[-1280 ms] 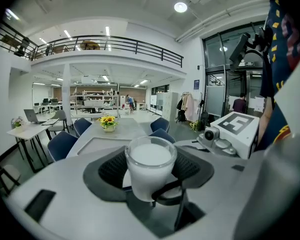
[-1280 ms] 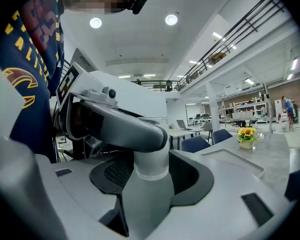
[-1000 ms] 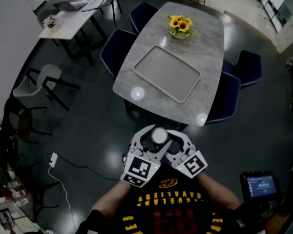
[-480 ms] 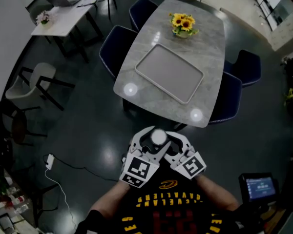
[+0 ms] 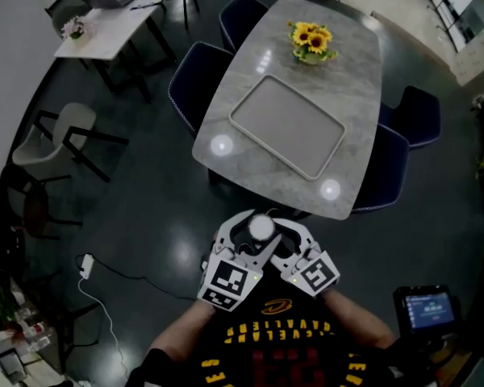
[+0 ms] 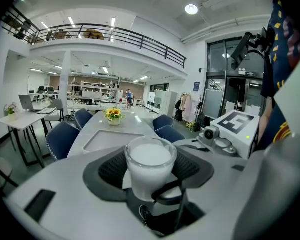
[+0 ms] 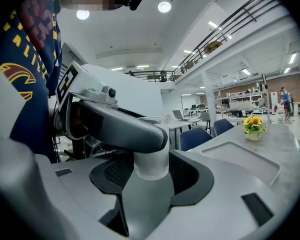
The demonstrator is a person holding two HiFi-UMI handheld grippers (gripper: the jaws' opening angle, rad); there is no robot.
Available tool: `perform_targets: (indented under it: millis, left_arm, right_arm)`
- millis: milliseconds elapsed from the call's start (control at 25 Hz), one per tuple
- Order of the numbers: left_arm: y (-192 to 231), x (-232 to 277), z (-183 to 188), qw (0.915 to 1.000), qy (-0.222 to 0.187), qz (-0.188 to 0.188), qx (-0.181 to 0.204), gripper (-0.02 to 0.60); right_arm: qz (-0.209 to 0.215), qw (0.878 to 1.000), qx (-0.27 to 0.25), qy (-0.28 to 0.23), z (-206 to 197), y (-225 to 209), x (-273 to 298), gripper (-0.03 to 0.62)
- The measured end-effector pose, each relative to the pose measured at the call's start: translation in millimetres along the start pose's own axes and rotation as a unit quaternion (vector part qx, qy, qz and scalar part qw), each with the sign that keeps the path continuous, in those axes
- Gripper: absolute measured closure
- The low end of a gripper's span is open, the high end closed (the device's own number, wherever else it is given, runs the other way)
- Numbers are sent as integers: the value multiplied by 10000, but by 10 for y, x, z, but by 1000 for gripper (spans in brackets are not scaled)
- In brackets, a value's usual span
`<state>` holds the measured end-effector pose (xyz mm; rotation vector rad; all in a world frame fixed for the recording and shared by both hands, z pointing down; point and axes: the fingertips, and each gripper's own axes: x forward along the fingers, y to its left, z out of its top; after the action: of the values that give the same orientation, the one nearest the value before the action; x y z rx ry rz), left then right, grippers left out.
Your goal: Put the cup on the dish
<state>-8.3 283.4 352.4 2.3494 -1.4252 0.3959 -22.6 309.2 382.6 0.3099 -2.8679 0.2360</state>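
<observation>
1. We see the cup (image 6: 151,164), white inside with a clear rim, held upright in the air in front of the person's chest, above the dark floor (image 5: 145,216).
2. The left gripper (image 5: 246,230) has its jaws spread wide, with the cup standing between the two dark pads. The pads lie against the cup's sides, so this gripper has hold of it.
3. The right gripper (image 5: 281,230) comes in from the other side. Its jaws are also wide apart, and the lower part of the cup stands between its pads, which seem to close on it too. In the right gripper view, one jaw of the left gripper crosses in front of the cup's top.
4. In the head view the two grippers meet at an angle, with the cup where their tips come together.
5. The dish (image 5: 286,127), a flat grey rectangle with a raised rim, lies bare in the middle of the table (image 5: 355,79). The cup is well apart from it, short of the table's near edge.
6. A pot of sunflowers (image 5: 310,40) stands on the table beyond the dish, near its far end.
7. Blue chairs (image 5: 195,79) stand along both long sides of the table.
</observation>
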Motion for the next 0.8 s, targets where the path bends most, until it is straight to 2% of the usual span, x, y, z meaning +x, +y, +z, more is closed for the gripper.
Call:
perform_targets:
  millis: [120, 280, 800]
  left_arm:
    - [103, -56, 72, 10000, 2, 91, 18, 311]
    - [380, 297, 195, 9996, 16, 293, 58, 311]
    - [887, 806, 619, 9982, -111, 594, -3, 311]
  right_arm:
    - [82, 9999, -45, -61, 99, 6, 94, 382]
    - [244, 9996, -68, -158, 127, -415, 279, 382]
    - [509, 9984, -130, -232, 404, -1133, 586, 382]
